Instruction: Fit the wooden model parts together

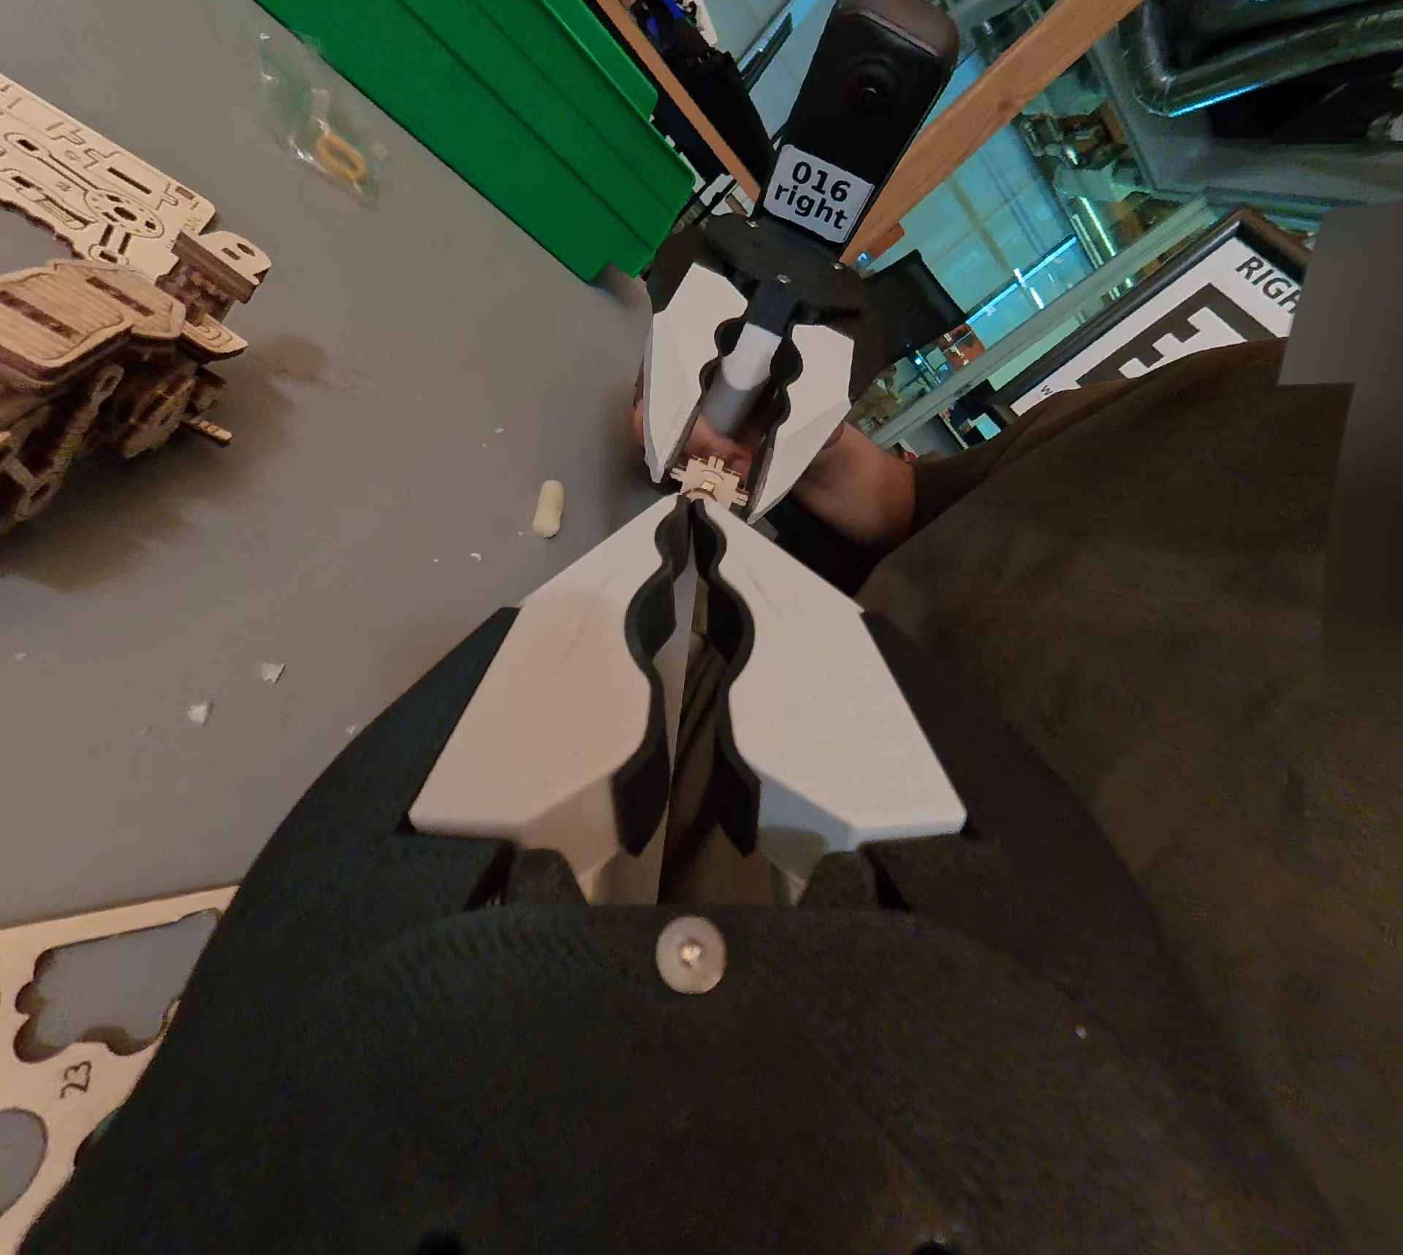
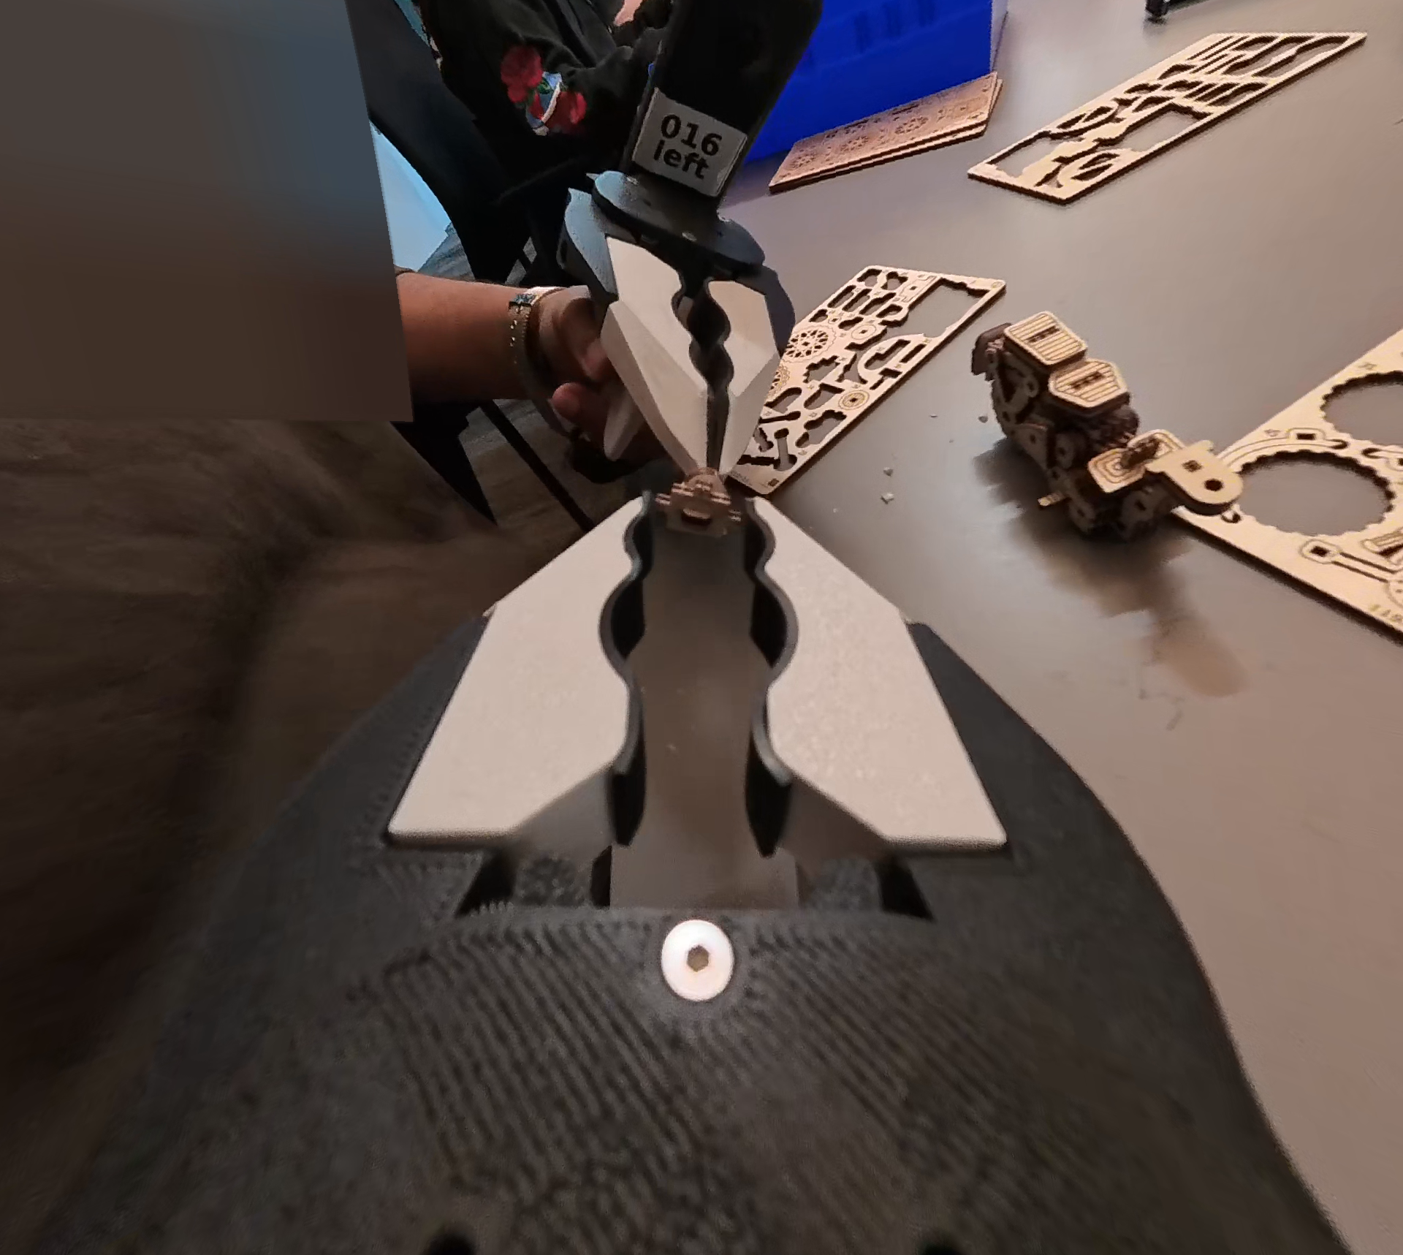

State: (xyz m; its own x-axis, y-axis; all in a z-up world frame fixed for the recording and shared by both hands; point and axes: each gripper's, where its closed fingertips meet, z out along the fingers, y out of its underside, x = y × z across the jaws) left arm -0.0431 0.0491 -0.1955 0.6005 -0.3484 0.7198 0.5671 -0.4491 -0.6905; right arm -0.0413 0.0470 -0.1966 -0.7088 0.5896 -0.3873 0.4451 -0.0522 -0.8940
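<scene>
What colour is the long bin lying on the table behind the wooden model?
Bright green; the bin shows best in the left wrist view, beyond the partly built wooden model.

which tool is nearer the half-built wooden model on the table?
Neither clearly. Left tool and right tool meet tip to tip at the small toothed wooden piece, off the table edge; the assembled model sits apart from both on the table.
</scene>
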